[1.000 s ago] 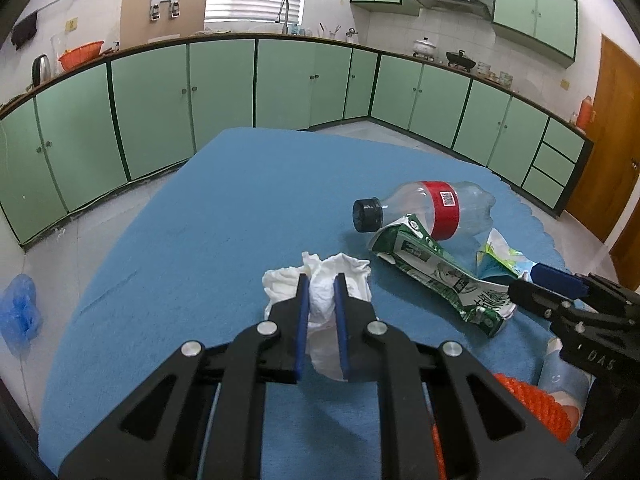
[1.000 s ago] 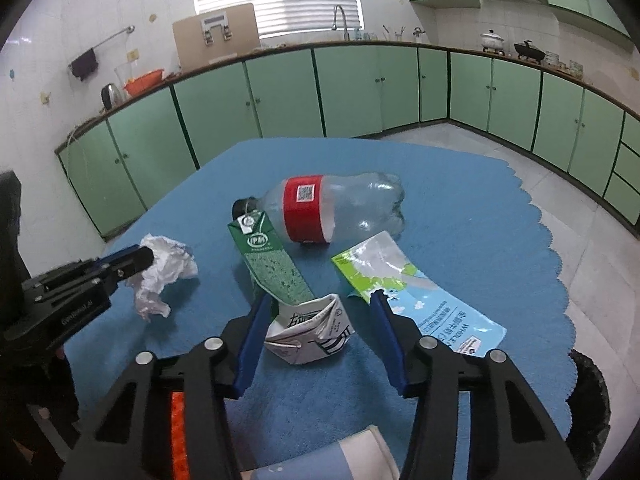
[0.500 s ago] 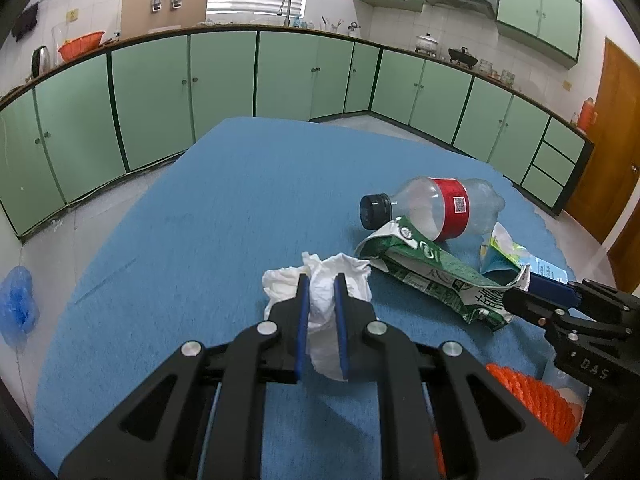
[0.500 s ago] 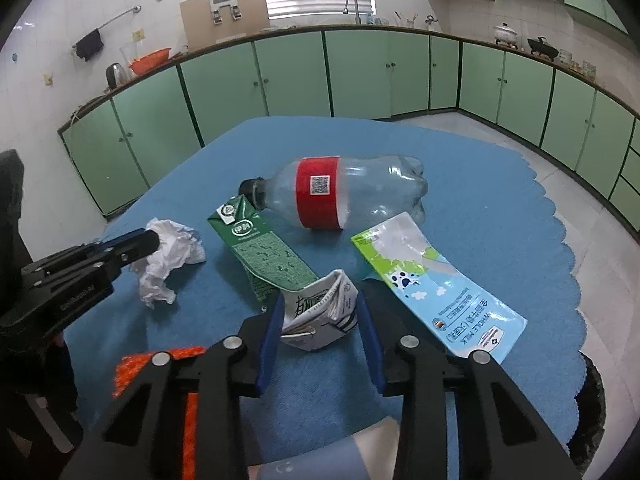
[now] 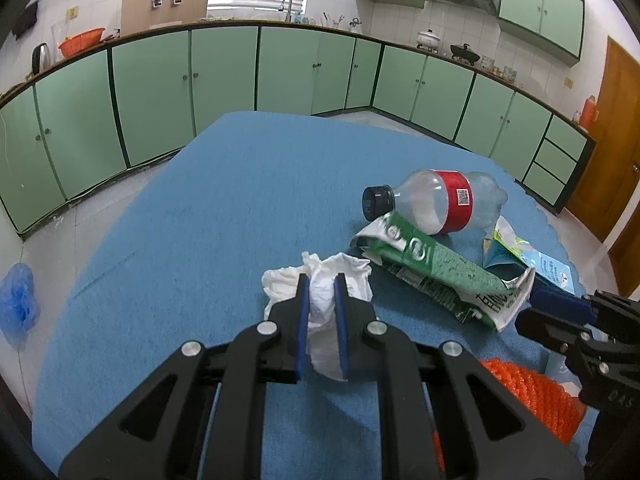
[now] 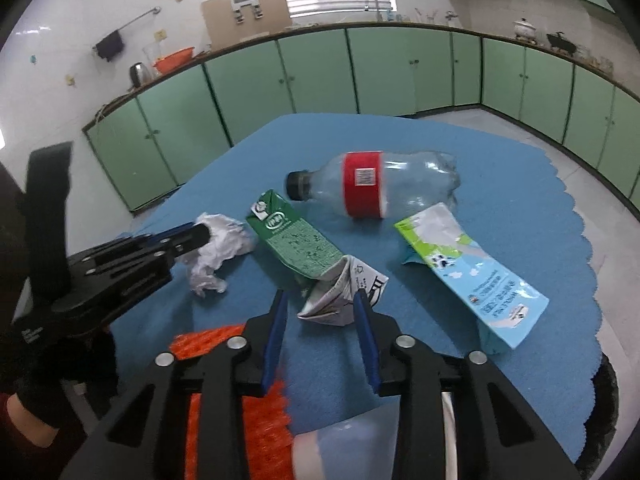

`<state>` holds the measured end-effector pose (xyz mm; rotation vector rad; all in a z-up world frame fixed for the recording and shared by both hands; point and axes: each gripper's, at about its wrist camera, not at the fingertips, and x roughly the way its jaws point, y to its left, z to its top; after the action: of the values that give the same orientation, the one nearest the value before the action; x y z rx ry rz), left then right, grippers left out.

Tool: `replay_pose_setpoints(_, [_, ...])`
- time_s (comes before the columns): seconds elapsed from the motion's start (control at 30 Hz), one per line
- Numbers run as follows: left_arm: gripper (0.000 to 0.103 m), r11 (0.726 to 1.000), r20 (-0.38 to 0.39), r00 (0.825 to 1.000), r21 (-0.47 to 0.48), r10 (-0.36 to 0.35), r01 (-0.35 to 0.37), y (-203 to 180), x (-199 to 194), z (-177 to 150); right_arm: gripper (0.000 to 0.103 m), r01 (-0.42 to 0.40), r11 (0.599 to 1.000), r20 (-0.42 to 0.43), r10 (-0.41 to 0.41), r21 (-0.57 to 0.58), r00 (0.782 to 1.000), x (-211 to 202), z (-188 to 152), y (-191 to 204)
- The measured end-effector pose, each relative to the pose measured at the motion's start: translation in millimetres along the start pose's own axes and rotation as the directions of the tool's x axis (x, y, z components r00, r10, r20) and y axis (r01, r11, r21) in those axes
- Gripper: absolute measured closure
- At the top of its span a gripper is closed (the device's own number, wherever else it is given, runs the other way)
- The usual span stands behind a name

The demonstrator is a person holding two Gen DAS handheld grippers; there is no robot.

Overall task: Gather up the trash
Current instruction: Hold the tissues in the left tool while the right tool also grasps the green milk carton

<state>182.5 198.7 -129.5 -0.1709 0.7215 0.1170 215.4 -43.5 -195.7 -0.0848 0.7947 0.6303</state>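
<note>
Blue table cover [image 5: 224, 216], scalloped at its far and right edges, carries the trash. Crumpled white tissue [image 5: 320, 300]: pinched between the blue pads of the left gripper [image 5: 319, 280], jaws drawn narrow on it, loose folds spilling to either side and below the fingers; in the right wrist view the same tissue [image 6: 218, 248] sits at the tip of the left gripper [image 6: 196, 234], just beside the top corner of the carton. Green milk carton [image 5: 432, 272], flattened, lying diagonally; its cap end points toward the bottle, its torn white end [image 6: 344, 292] sits between the blue pads of the right gripper [image 6: 320, 300]. The right jaws stand moderately apart with the crushed end filling the gap; whether the pads are pressing on it cannot be told. Clear plastic bottle [image 6: 376, 190], red label, black cap, lying on its side beyond the carton, cap toward the carton's top corner. Light blue and green pouch [image 6: 472, 272], flat, printed with clouds and a cow, lying right of the carton and near the bottle, apart from both in the right wrist view. Orange mesh object [image 6: 236, 396], low in the frame beneath the right gripper, partly hidden; a pale translucent item [image 6: 348, 440] beside it is too blurred to identify. Backdrop: green kitchen cabinets [image 5: 224, 76] along the walls.
</note>
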Motion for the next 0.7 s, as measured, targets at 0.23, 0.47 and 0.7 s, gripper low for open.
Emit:
replay_pose_setpoints(0.23, [0.092, 1.0, -0.001, 1.0, -0.002, -0.003, 0.003, 0, 2, -1, 0.054, 0.023, 0.998, -0.061, -0.02, 0.056, 0.998, 14, 9, -17])
replay_pose_setpoints(0.47, [0.092, 1.0, -0.002, 1.0, 0.0, -0.008, 0.008, 1, 2, -1, 0.053, -0.004, 0.994, -0.049, 0.009, 0.106, 0.999, 14, 16, -23])
replay_pose_setpoints(0.7, [0.092, 1.0, -0.002, 1.0, 0.002, -0.018, 0.018, 3, 4, -1, 0.052, 0.062, 0.99, -0.041, -0.057, 0.124, 0.998, 20, 27, -32])
